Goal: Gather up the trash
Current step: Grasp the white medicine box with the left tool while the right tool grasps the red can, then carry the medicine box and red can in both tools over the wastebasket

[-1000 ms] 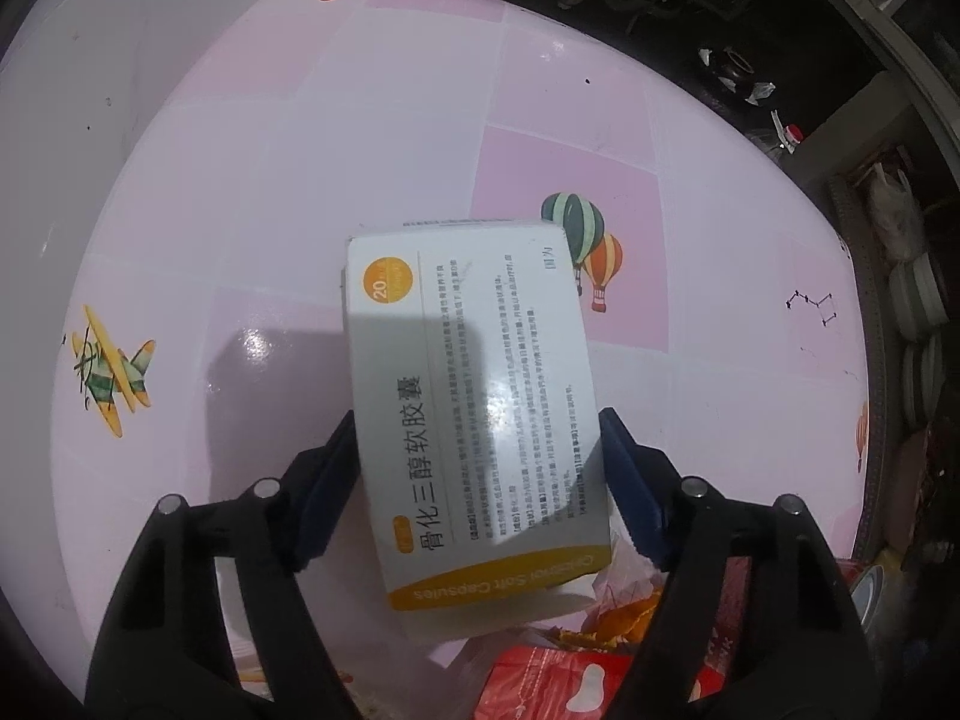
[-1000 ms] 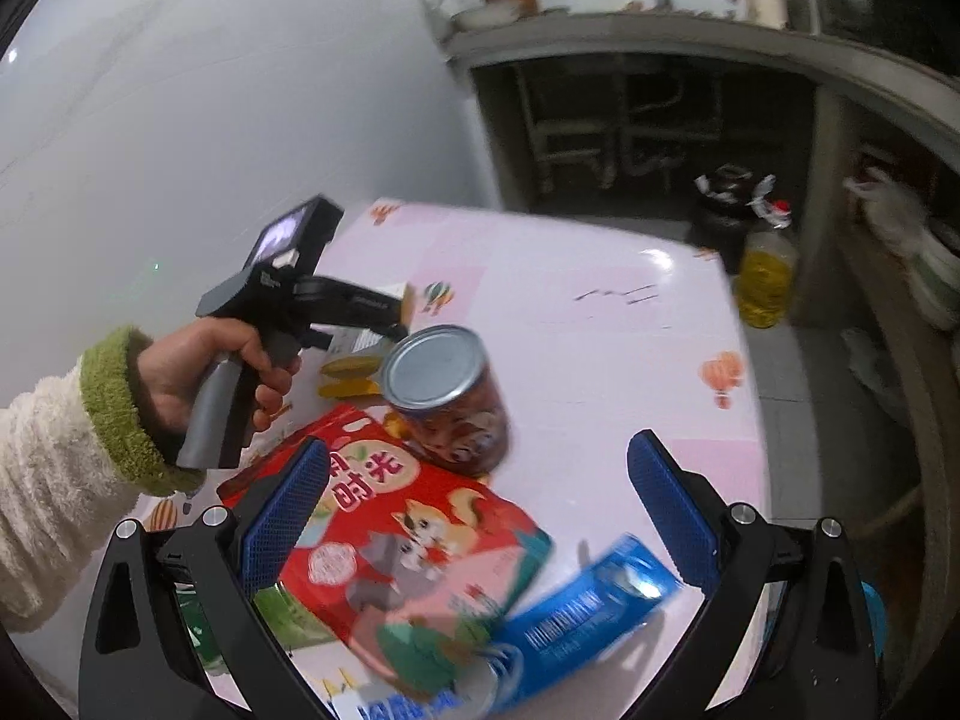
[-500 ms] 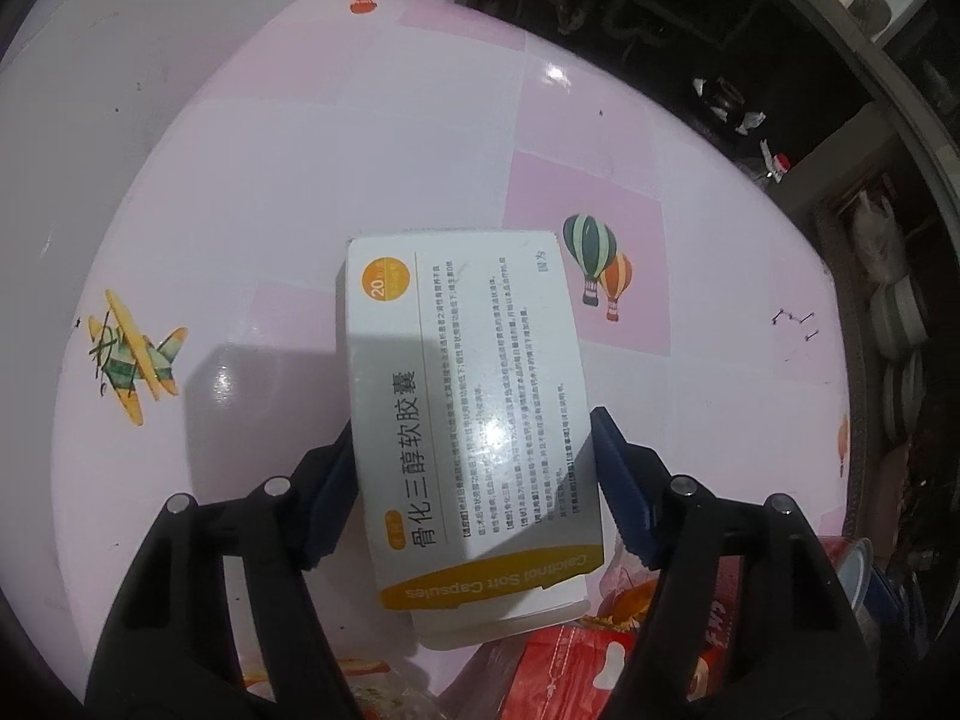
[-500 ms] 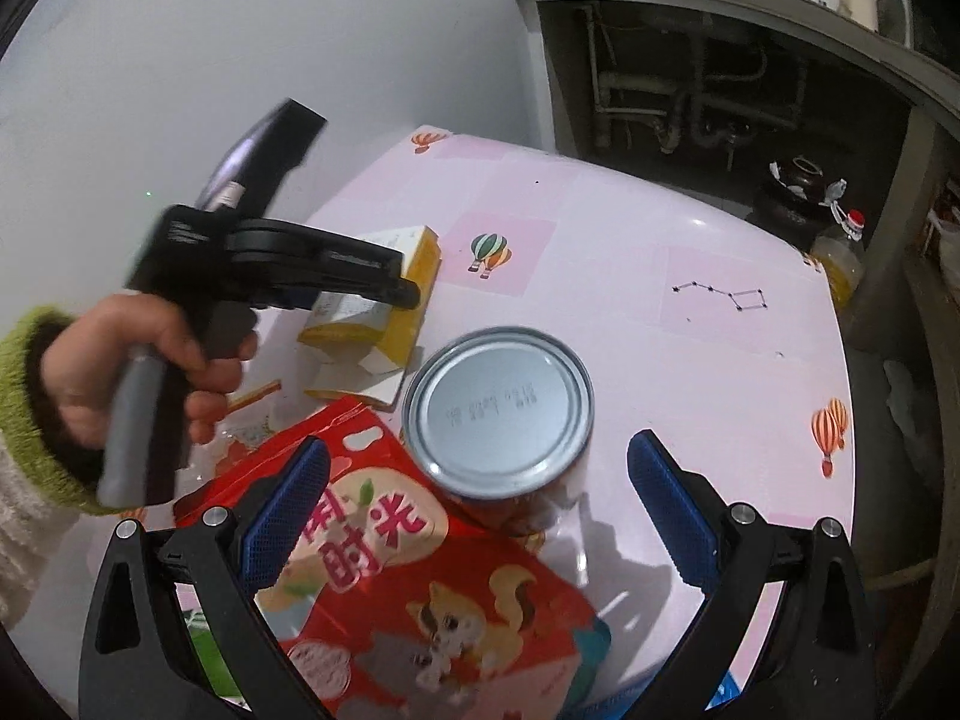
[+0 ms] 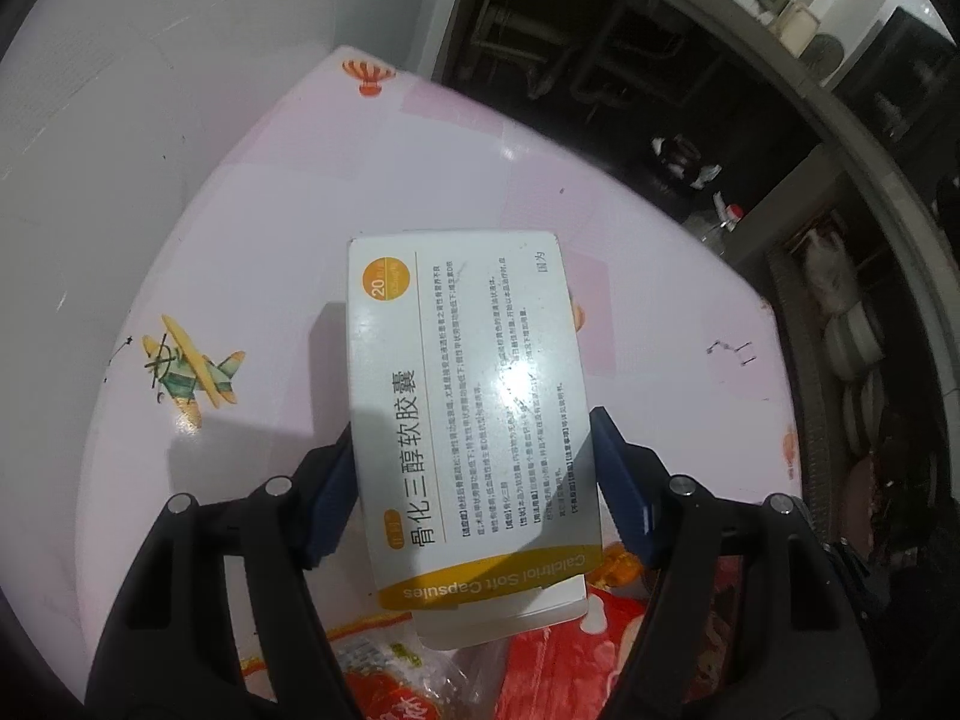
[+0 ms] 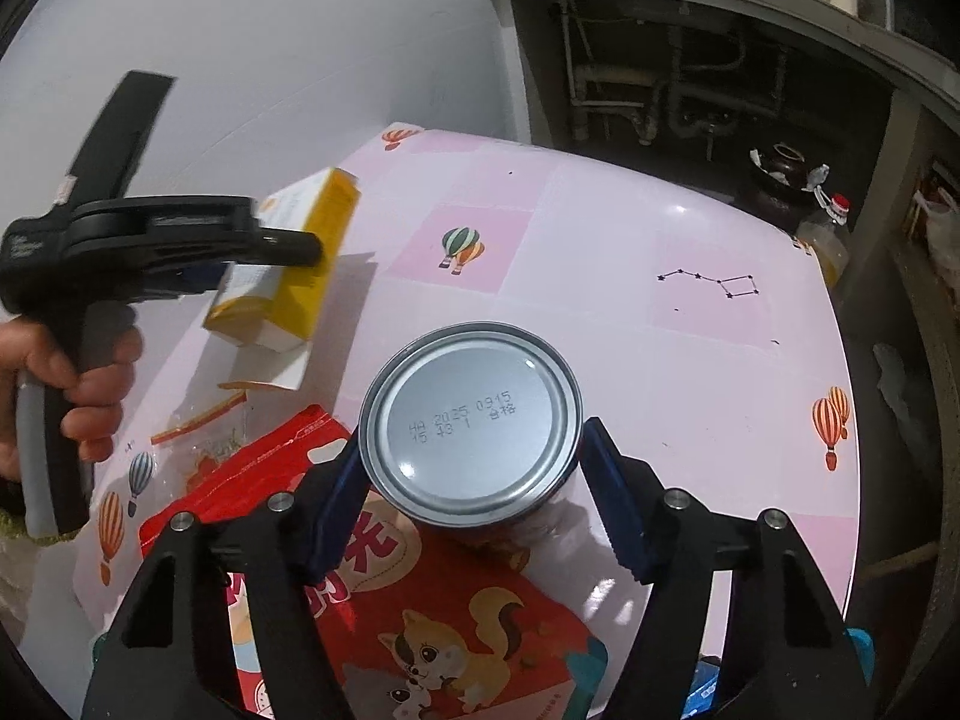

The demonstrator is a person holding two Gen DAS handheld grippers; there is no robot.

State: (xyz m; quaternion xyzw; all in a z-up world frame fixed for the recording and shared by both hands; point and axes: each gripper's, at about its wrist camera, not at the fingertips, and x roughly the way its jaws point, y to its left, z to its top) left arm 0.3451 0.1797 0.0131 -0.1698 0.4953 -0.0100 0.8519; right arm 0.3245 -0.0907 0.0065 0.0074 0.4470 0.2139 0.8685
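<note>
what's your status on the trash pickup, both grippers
Left gripper shut on medicine box, lifted off table. Right gripper closing around tin can, red snack bag underneath.

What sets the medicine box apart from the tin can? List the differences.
1. The medicine box is a flat white and yellow carton; the tin can is a round metal cylinder.
2. The box is clamped in the left gripper above the table; the can stands upright between the right gripper's fingers.
3. The box carries dense printed text; the can's lid shows only a stamped date code.

Each sits between a gripper's blue pads.
</note>
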